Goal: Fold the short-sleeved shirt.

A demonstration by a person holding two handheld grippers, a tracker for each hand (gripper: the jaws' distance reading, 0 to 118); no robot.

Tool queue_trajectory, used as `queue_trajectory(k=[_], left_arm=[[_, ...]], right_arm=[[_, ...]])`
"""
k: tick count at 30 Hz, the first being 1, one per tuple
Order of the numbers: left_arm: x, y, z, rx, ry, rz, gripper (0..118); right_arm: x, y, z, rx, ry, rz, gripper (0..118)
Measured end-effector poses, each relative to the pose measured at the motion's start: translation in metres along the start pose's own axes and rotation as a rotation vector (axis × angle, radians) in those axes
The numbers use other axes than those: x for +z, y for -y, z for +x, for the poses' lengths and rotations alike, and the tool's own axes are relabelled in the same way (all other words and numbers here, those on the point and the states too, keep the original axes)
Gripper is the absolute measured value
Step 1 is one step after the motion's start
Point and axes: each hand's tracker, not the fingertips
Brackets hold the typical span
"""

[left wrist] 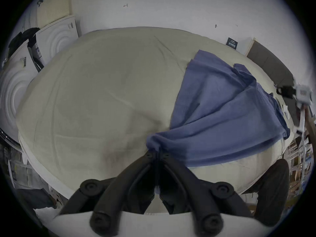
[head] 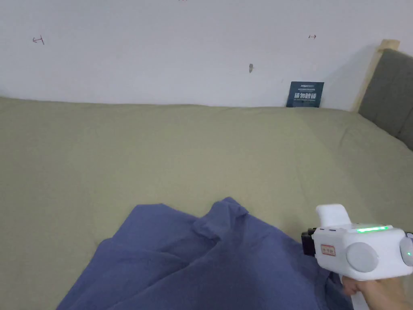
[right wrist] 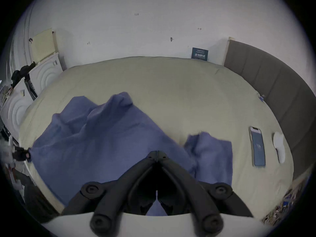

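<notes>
From the head view, I see the blue shirt (head: 193, 262) lying rumpled at the near edge of the bed (head: 121, 153), with a wide bare stretch of sheet running back to the wall (head: 161, 48). My right gripper (head: 308, 242) sits at the shirt's right side, the hand (head: 377, 292) beneath it; its jaws are hidden here. A padded headboard (head: 391, 93) closes off the right.

In the left gripper view, my left gripper (left wrist: 157, 152) has its jaws pressed together on a bunched corner of the shirt, which is pulled taut toward the bed's far side. White panels (left wrist: 56, 37) stand beyond the bed's left end.

In the right gripper view, the jaw tips meet over the shirt; I cannot tell whether cloth sits between them. A phone (right wrist: 257, 146) and a small white thing (right wrist: 278, 146) lie on the sheet near the headboard, well apart from the shirt.
</notes>
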Motion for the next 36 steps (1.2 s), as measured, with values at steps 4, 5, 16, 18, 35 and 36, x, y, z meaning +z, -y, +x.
queue_trajectory(k=[4,5,16,18,35,36], left_arm=[[0.002,-0.004,0.004,-0.015,-0.004,-0.006,3],[0.0,-0.005,0.0,-0.012,-0.001,-0.007,3],[-0.013,-0.007,-0.016,0.0,0.014,-0.016,3],[-0.015,-0.007,-0.02,0.007,0.016,-0.02,3],[0.071,-0.062,0.002,0.054,0.063,0.18,3],[0.081,-0.076,0.006,0.046,0.076,0.206,3]], right_arm=[[-0.048,-0.03,-0.002,0.035,-0.012,-0.056,2],[-0.057,-0.035,-0.003,0.033,-0.015,-0.061,14],[-0.13,-0.043,-0.028,0.132,-0.02,-0.28,93],[-0.122,-0.043,-0.033,0.124,0.007,-0.234,84],[0.132,-0.075,-0.003,0.087,-0.037,0.184,0],[0.152,-0.078,0.001,0.08,-0.033,0.211,0]])
